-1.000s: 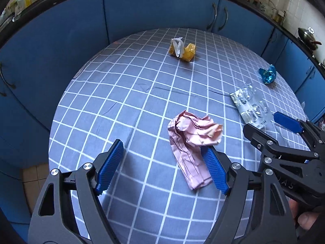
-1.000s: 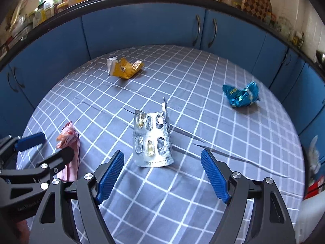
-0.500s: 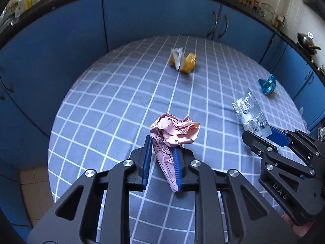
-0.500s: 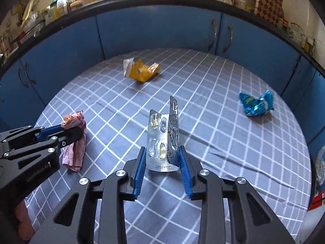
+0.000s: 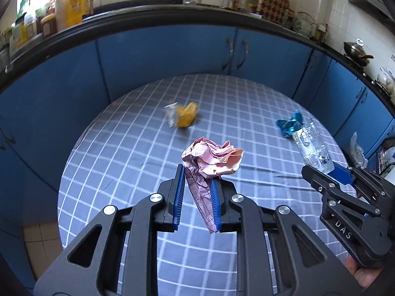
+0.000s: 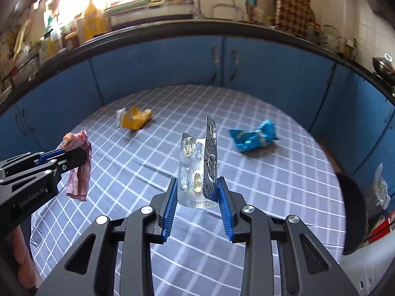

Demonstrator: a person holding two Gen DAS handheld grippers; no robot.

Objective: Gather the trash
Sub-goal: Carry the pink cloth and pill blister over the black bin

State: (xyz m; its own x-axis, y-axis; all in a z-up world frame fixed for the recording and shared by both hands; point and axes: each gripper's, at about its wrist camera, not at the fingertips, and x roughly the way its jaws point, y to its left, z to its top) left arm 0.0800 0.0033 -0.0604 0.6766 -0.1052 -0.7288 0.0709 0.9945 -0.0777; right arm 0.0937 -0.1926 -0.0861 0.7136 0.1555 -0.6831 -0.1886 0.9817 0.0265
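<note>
- Two pieces of trash are now lifted off the table (image 5: 138, 162): a second ago both lay flat between spread jaws.
- Left gripper (image 5: 196, 194) is clamped on the pink crumpled paper (image 5: 209, 160); right gripper (image 6: 197, 204) is clamped on the blister pack (image 6: 198, 170).
- Beyond the jaws, the yellow wrapper (image 6: 134, 119) and blue wrapper (image 6: 254, 139) lie uncollected.
- No bin is clearly visible; nothing blocks either load.

Home kitchen, blue cabinets (image 5: 167, 56), cluttered dark countertop (image 6: 172, 26), wok (image 5: 355, 49), checked tablecloth (image 6: 246, 113)
</note>
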